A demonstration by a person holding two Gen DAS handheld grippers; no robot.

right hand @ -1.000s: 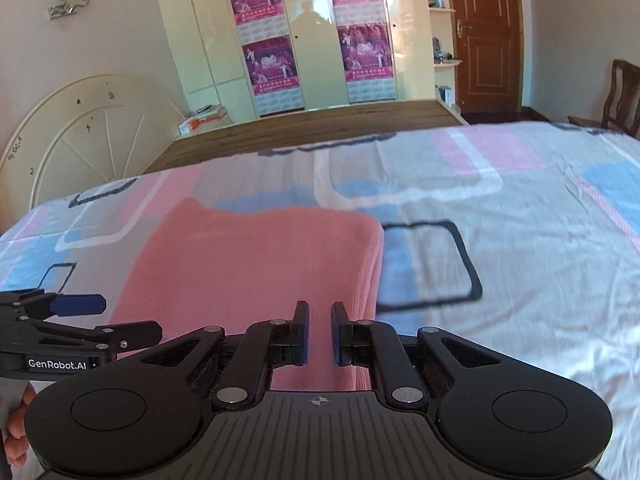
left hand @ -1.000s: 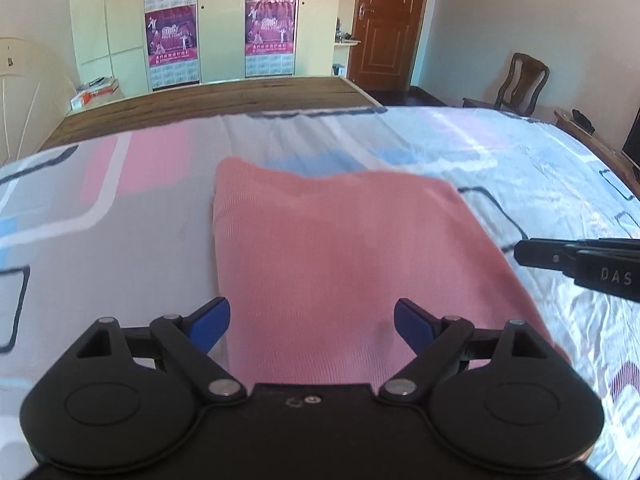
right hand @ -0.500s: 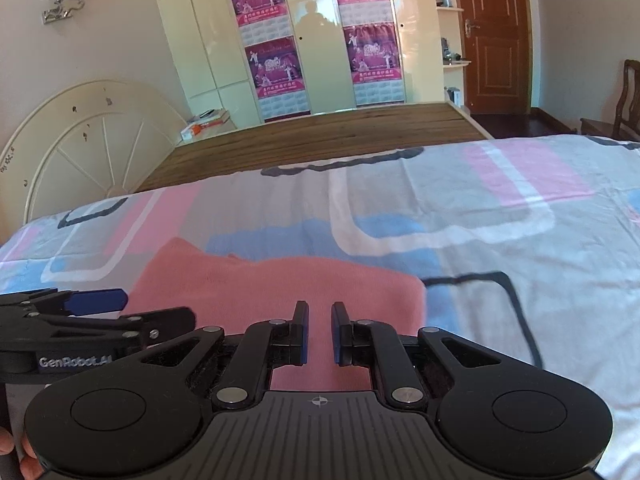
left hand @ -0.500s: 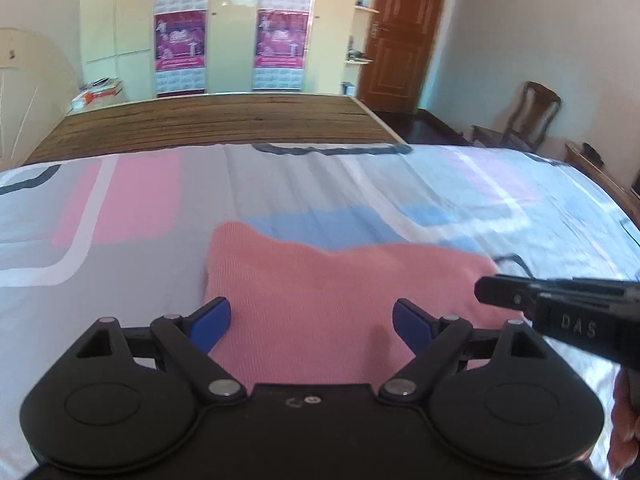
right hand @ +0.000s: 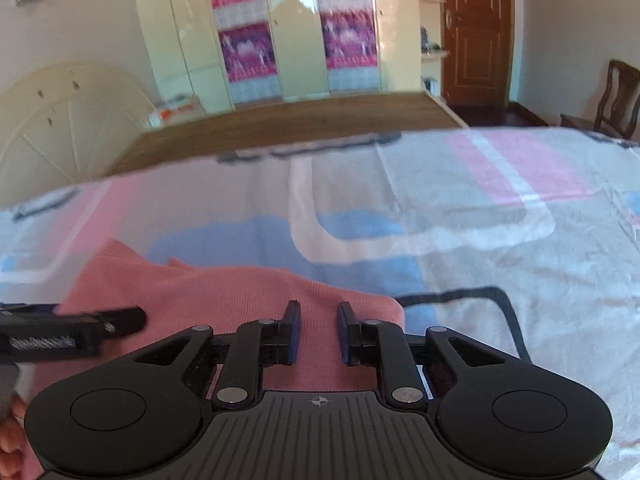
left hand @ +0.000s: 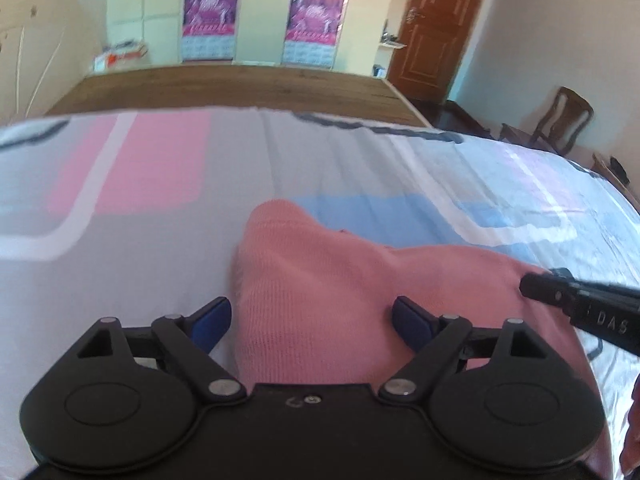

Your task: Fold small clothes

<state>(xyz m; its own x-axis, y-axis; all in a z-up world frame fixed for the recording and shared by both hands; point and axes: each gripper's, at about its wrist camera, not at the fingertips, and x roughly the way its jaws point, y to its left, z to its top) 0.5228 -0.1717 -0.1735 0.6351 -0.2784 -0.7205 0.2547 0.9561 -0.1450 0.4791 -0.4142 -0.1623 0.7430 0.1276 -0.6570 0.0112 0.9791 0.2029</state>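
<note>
**A:** Where is the pink garment [left hand: 360,300] sitting, and why are you holding both tools so low over it?

**B:** It lies on the patterned bedsheet [left hand: 132,264], folded into a thick pad at about 6 o'clock in both wrist views. I keep my left gripper [left hand: 311,322] spread wide over its left edge, nothing between its blue pads [left hand: 212,318] but cloth lying below them, because I judge the next move is a fresh grab on that edge. My right gripper [right hand: 318,334] hovers over the right corner of the garment for the same reason: both sides need taking together for an even fold.

**A:** And the right tool's jaws?

**B:** A narrow gap shows between them. They have just been opening, and I see the pink cloth beyond the gap, not pinched by the pads.

**A:** What differs from a second ago?

**B:** Then the garment ran long toward 12 o'clock; now much less of it shows beyond my fingers, bunched with a raised hump at its far left corner. The right tool now reaches in from 3 o'clock in my left view, closer to the cloth.
</note>
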